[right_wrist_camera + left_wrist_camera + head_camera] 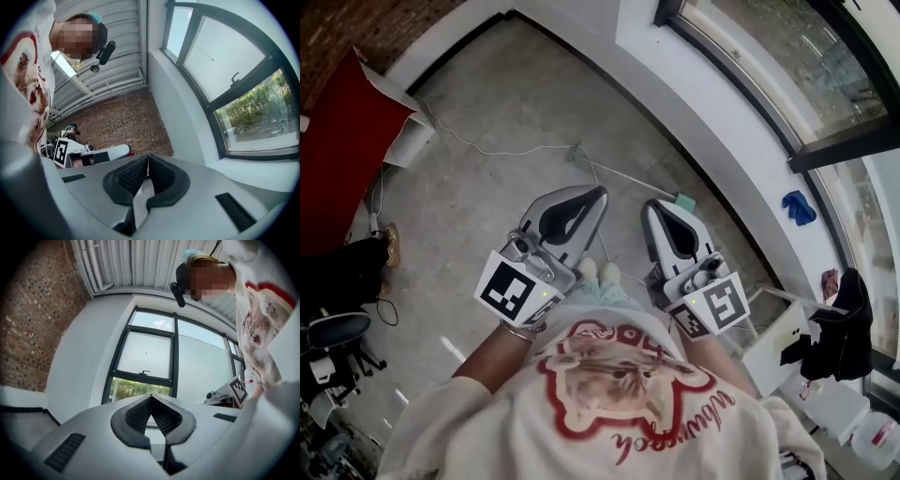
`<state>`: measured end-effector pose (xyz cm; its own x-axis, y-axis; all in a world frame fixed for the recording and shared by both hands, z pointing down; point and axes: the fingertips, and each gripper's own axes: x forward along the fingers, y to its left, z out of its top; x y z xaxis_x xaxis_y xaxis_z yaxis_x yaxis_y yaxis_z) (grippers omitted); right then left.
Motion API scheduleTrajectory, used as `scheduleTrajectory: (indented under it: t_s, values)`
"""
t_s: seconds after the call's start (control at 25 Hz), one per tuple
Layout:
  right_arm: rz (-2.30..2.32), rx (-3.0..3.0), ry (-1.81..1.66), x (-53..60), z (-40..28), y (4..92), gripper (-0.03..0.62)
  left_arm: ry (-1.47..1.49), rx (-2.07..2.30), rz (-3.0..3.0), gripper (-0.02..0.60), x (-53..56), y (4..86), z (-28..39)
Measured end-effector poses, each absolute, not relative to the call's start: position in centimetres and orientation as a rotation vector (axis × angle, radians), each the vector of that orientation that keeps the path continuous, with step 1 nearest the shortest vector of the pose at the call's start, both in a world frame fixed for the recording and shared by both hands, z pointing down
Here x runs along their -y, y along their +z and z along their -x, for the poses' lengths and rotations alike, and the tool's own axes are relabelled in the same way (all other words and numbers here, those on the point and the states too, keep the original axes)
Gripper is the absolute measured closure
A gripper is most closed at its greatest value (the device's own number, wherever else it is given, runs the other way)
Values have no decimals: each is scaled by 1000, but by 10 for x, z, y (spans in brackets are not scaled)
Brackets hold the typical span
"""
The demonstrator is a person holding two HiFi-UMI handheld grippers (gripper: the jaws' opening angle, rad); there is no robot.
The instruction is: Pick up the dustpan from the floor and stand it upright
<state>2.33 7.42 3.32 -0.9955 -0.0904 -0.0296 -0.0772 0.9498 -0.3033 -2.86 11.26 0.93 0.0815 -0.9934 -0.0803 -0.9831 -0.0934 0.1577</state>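
No dustpan shows plainly in any view. On the concrete floor (506, 122) lies a thin white rod (628, 175) with a small green piece (684, 200) at its near end, partly behind my right gripper; what it belongs to I cannot tell. My left gripper (602, 192) and right gripper (654, 204) are held side by side in front of the person's chest. Both are shut with nothing between their pads. The left gripper (151, 395) faces a tall window. The right gripper (148, 155) looks along a brick wall, with the left gripper's marker cube (61, 151) beside it.
A red panel (337, 150) leans at the left, with a white cable (487, 145) trailing across the floor. A curved white sill (712, 122) runs below the windows, a blue cloth (800, 207) on it. A white box (783, 337) and a dark garment (844, 328) stand at the right, a chair (333, 342) at the left.
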Motion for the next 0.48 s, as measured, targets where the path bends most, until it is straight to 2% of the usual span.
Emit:
scheduleTrajectory:
  t_s: [0.24,0.48]
  values:
    - [88,-3110,-529,-59,-5,67,568,-301,2173,-2146,563,-101,26,57]
    - [24,-3151,-543,-51,62,91,568,-293,2133,-2123,563,-88,60,111]
